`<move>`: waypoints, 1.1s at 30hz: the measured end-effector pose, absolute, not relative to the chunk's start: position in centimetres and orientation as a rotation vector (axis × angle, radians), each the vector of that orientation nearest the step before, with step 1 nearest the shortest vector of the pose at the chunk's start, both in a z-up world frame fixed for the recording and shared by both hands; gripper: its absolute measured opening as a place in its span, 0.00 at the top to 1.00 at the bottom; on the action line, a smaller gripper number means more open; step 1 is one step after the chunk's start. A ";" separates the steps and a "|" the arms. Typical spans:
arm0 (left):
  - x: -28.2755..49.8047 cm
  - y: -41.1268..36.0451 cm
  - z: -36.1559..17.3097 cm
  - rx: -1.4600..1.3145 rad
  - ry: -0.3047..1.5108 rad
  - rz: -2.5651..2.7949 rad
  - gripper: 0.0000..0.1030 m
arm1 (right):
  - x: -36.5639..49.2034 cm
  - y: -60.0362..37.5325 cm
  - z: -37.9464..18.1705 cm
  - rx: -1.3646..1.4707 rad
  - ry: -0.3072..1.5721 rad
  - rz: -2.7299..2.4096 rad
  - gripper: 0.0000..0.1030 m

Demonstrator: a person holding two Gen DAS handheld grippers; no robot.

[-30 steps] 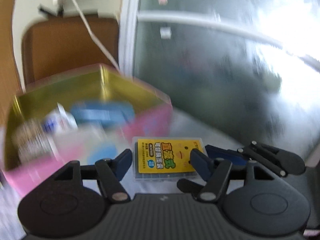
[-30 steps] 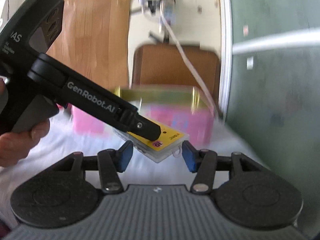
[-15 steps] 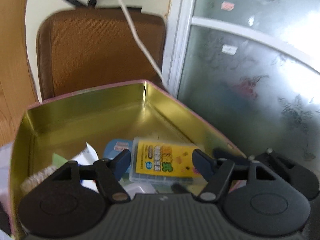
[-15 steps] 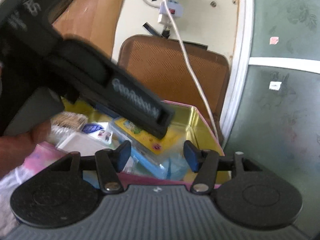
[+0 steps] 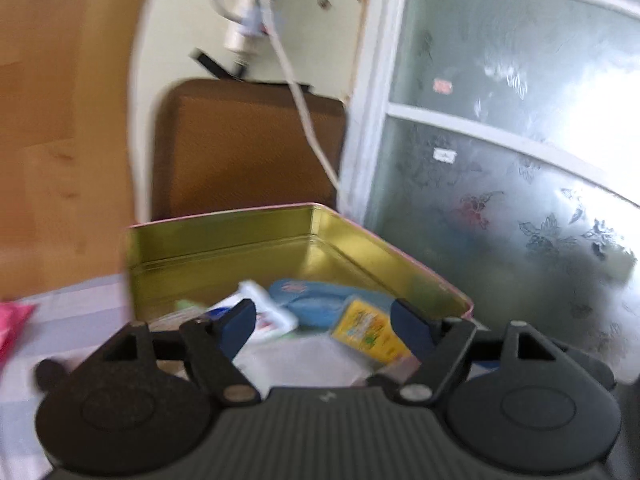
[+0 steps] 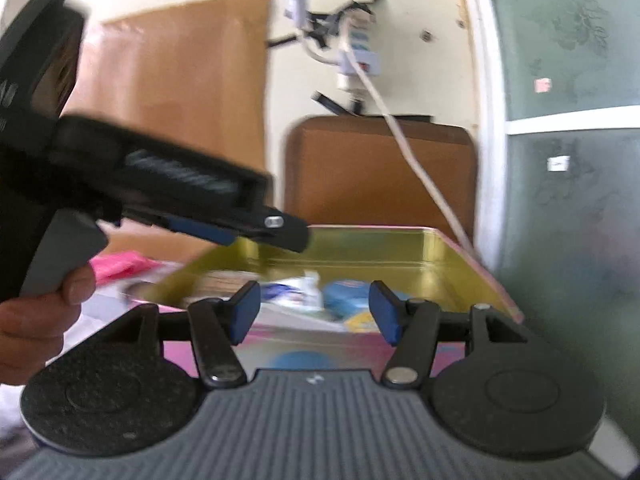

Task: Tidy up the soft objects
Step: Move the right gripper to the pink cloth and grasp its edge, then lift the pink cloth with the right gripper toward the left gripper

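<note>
**Desk:** What do your claws show?

**Me:** My left claw [image 5: 323, 326] stands open with nothing pressed between its blue pads; its jaws have just been opening. Through the gap I see the yellow packet [image 5: 370, 330] lying tilted inside the gold-lined tin [image 5: 224, 240], toward four o'clock of the tin's floor, clear of both pads.

**Desk:** And the right one?

**Me:** My right claw [image 6: 315, 314] is open too, empty, and it has just widened a little. It looks over the tin's pink outer wall [image 6: 332, 346] from the near side.

**Desk:** What else lies in the tin?

**Me:** A blue pouch [image 5: 320, 300] sits just beside the yellow packet, at its ten o'clock, and a small white tube [image 5: 266, 312] lies at the pouch's nine o'clock. The frame is blurred, so I cannot read any labels, and I cannot tell whether these things touch.

**Desk:** Where is the left tool in the right view?

**Me:** At nine to ten o'clock, slanting down toward the tin's far left corner, with my hand [image 6: 38, 328] on its grey trigger. Its tip hangs above the tin's rim.

**Desk:** Surroundings?

**Me:** A brown chair back [image 5: 248, 148] stands beyond the tin at twelve o'clock, a white cable [image 5: 308, 128] hangs across it, and frosted glass [image 5: 500, 200] fills three o'clock. Something pink [image 5: 12, 328] lies on the surface at nine o'clock.
</note>
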State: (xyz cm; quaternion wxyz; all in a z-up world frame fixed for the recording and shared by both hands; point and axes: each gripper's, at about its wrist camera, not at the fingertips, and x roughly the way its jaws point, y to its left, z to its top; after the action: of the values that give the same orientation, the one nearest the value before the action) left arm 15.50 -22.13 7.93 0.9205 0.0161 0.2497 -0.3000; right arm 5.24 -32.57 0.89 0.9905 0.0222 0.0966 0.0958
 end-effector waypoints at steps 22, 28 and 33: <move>9.2 12.6 1.0 -0.231 0.439 0.269 0.17 | 23.4 -7.5 0.8 0.259 0.633 0.608 0.48; 8.9 11.1 1.2 -0.152 0.403 0.247 0.16 | 29.9 -3.4 -2.3 0.362 0.764 0.508 0.49; 9.4 12.0 1.2 -0.191 0.385 0.277 0.16 | 27.7 0.4 -2.1 0.109 0.706 0.620 0.92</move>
State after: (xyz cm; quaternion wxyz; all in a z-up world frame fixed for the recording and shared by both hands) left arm 9.35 12.00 1.21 0.9675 -0.0945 0.1905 0.1369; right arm 27.71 0.44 -2.14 0.8902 0.0524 0.3402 0.2984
